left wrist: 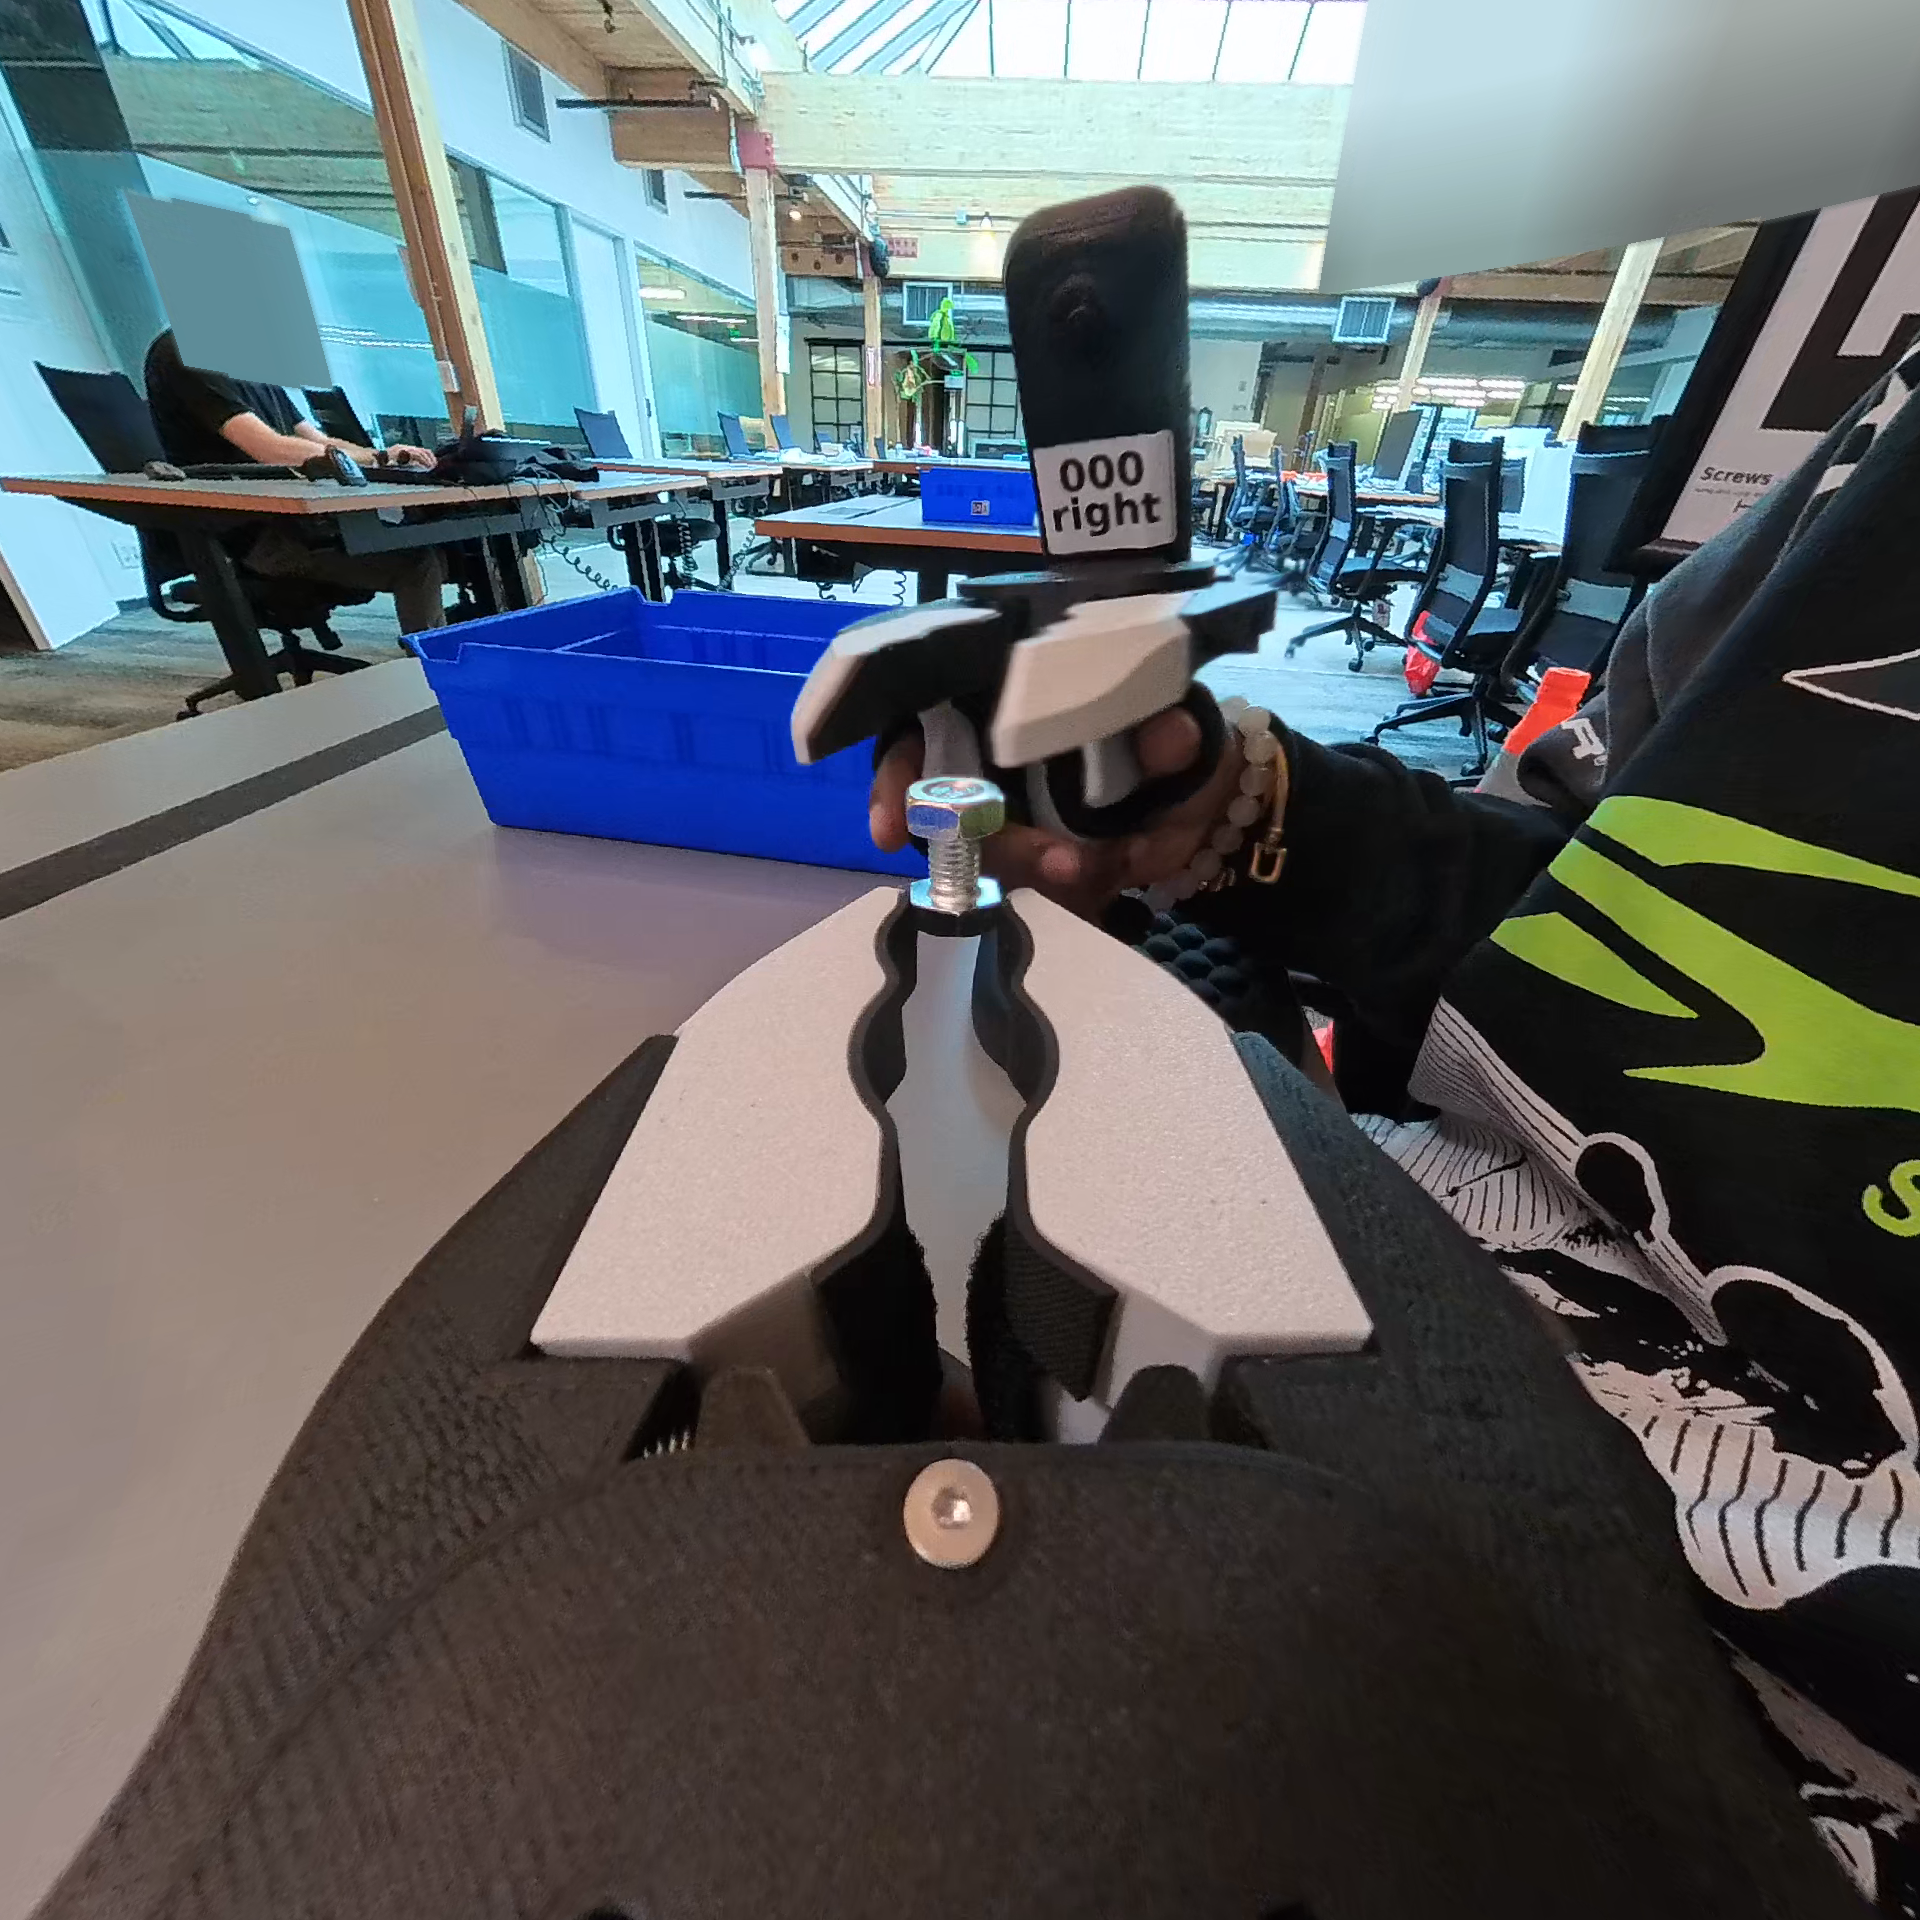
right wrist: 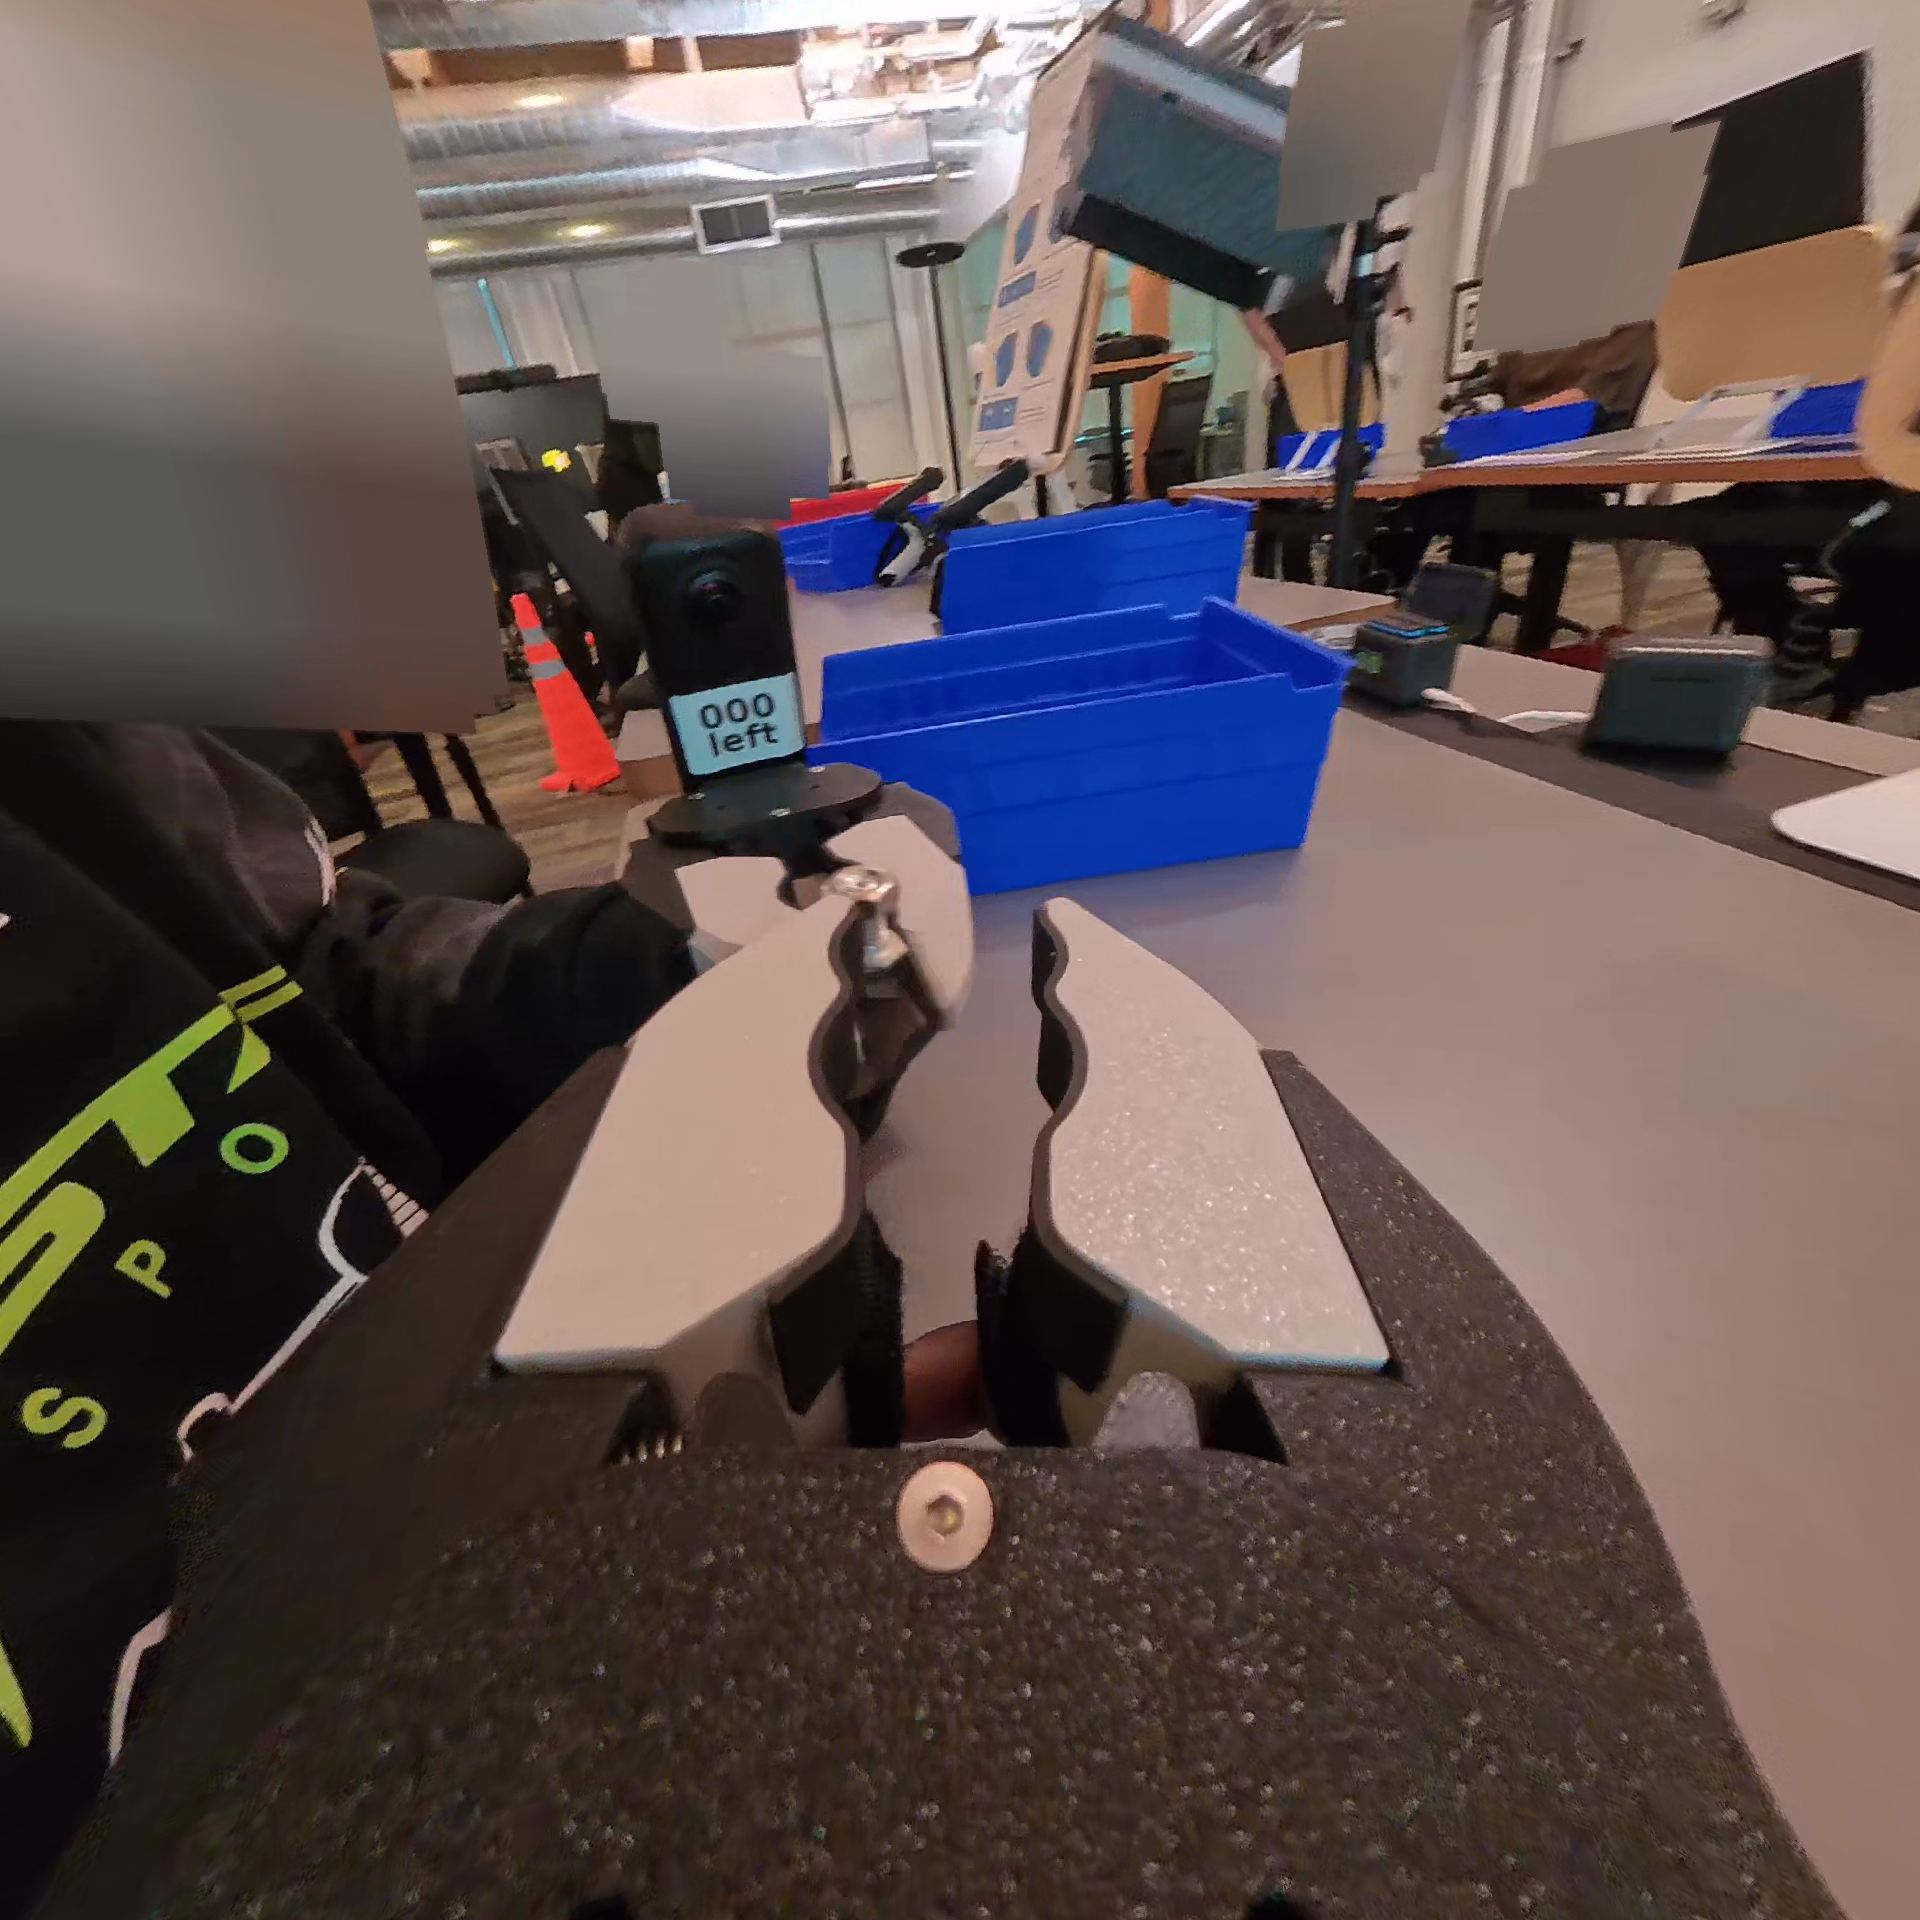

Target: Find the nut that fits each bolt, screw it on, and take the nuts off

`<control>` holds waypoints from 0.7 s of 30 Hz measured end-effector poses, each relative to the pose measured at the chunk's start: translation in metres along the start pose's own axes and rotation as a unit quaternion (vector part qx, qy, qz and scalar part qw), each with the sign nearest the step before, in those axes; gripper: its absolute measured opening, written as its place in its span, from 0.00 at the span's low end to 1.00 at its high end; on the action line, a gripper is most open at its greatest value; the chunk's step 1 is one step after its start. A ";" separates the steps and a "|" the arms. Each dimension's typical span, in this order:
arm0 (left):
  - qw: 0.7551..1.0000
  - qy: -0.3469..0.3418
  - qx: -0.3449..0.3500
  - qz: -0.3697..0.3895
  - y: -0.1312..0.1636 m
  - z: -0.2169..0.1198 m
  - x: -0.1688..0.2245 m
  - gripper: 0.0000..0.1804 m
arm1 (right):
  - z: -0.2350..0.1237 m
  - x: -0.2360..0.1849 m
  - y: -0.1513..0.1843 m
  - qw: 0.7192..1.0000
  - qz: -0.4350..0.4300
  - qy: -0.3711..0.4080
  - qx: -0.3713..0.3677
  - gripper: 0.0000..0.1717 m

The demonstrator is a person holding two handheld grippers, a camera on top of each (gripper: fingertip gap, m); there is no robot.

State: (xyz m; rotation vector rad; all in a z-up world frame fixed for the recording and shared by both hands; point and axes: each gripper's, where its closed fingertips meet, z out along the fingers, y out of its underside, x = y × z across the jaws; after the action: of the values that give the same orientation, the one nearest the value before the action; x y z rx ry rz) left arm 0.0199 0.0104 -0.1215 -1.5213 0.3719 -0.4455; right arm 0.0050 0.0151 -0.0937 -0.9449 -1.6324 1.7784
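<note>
The left gripper [left wrist: 954,909] is held level above the grey table [left wrist: 312,1039], its white fingers [left wrist: 769,1132] clenched at the tips on the lower, flat hex part of a silver bolt [left wrist: 953,847]. The bolt stands upright out of the fingertips, bare thread showing below a hex piece [left wrist: 954,808] at its top; which of the two hex parts is the head and which the nut cannot be told. The right gripper [right wrist: 1003,940] faces it from the far side, tilted and blurred, its jaws released with a clear gap and nothing between them. In the right wrist view its left finger [right wrist: 727,1091] overlaps the bolt [right wrist: 868,920], hiding the lower thread. A hand [left wrist: 1122,821] with a beaded bracelet [left wrist: 1247,800] wraps the right gripper's handle, partly hidden behind its fingers. A blue bin [left wrist: 644,717] sits on the table beyond both tools; its inside is mostly out of sight. The person's black printed shirt [left wrist: 1714,1039] is cut off at the frame edge.
</note>
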 end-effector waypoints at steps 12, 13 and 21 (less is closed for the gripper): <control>1.000 0.000 0.000 0.001 0.000 0.000 0.000 0.08 | 0.028 -0.006 0.007 1.000 0.005 -0.008 -0.021 0.23; 1.000 -0.001 0.001 -0.001 0.000 -0.001 -0.001 0.08 | 0.024 -0.005 0.007 1.000 0.005 -0.005 -0.021 0.24; 1.000 0.001 0.003 -0.001 -0.001 -0.001 0.000 0.08 | -0.011 0.016 -0.002 0.999 0.013 0.039 0.009 0.09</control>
State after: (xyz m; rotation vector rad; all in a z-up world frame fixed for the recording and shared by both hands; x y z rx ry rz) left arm 0.0196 0.0098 -0.1207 -1.5161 0.3699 -0.4488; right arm 0.0041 0.0343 -0.0941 -1.0179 -1.5593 1.7488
